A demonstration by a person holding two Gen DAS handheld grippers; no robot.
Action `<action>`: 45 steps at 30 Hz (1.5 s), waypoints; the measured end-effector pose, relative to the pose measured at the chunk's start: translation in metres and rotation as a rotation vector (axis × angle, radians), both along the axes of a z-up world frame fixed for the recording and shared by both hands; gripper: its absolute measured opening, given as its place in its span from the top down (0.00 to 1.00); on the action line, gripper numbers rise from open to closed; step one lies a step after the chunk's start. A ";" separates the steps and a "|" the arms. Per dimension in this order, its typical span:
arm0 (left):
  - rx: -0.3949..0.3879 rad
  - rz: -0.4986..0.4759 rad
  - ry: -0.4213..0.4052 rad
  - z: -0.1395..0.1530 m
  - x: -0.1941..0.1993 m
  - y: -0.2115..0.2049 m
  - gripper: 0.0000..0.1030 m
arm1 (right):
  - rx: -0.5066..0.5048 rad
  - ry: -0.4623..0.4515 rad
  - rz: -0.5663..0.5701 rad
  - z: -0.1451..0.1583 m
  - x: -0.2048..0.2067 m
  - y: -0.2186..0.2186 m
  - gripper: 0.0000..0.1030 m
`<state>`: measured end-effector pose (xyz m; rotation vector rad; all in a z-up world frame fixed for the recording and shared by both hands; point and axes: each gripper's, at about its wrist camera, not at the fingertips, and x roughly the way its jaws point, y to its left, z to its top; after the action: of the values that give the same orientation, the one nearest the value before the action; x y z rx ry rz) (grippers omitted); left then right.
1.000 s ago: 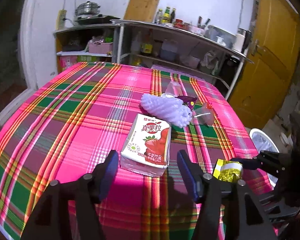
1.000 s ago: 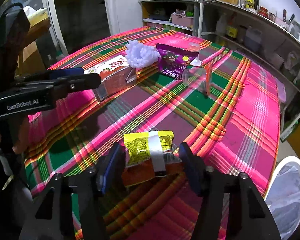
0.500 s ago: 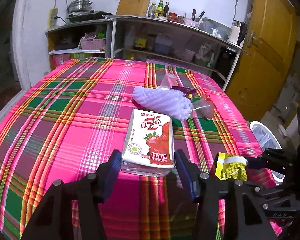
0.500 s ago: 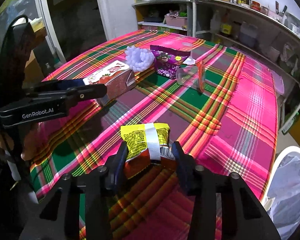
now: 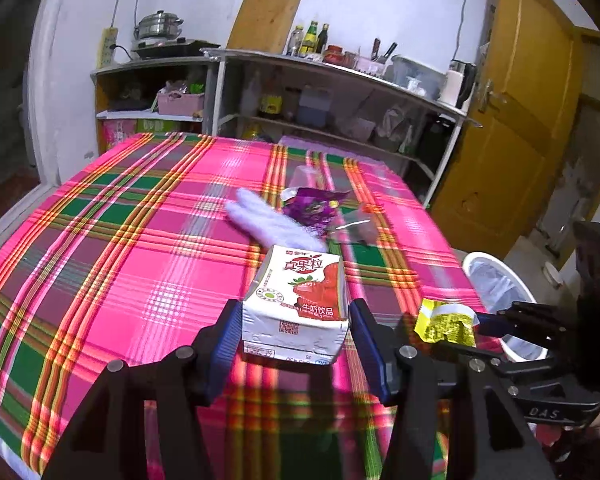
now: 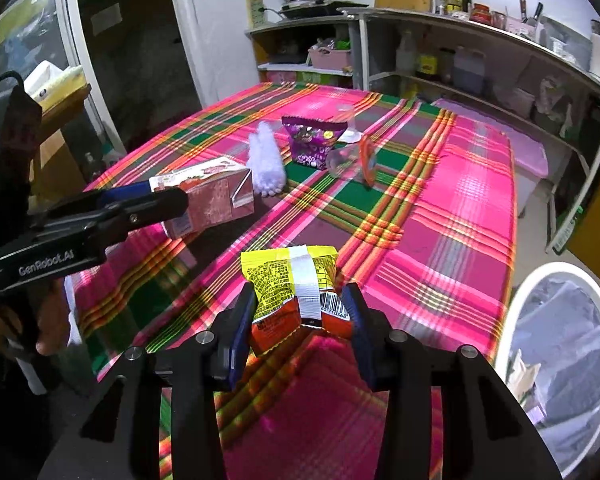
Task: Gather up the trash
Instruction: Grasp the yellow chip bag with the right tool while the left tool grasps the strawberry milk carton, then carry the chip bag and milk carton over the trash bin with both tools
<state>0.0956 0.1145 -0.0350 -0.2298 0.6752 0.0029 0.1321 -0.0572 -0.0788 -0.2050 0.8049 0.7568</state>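
Observation:
My left gripper (image 5: pixel 294 338) is shut on a strawberry milk carton (image 5: pixel 298 304) and holds it above the plaid table; the carton also shows in the right wrist view (image 6: pixel 208 200). My right gripper (image 6: pixel 298 320) is shut on a yellow and orange snack wrapper (image 6: pixel 294 292), lifted above the table's near edge; the wrapper shows in the left wrist view (image 5: pixel 446 322). On the table lie a white foam net (image 6: pixel 266 156), a purple snack bag (image 6: pixel 314 142) and a clear plastic cup (image 6: pixel 350 160).
A white trash bin (image 6: pixel 556 360) with a plastic liner stands on the floor to the right of the table; it also shows in the left wrist view (image 5: pixel 496 284). Metal shelves (image 5: pixel 332 92) with kitchen goods stand behind the table. A yellow door (image 5: pixel 512 136) is at right.
My left gripper closed on the milk carton and raised it. My right gripper closed on the snack wrapper and lifted it off the table.

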 end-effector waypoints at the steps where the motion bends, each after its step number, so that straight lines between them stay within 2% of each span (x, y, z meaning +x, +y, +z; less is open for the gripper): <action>1: -0.002 -0.007 -0.005 0.002 -0.003 -0.003 0.47 | 0.002 -0.004 -0.004 0.002 -0.003 -0.002 0.57; 21: -0.021 -0.113 -0.058 0.030 -0.038 -0.056 0.47 | 0.052 -0.047 -0.125 0.031 -0.031 -0.054 0.57; 45: -0.004 -0.179 -0.076 0.043 -0.043 -0.091 0.48 | 0.073 -0.068 -0.180 0.040 -0.043 -0.086 0.57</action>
<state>0.0531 0.0231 0.0079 -0.1714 0.6177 -0.1781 0.0887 -0.1435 -0.0383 -0.0907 0.7194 0.6054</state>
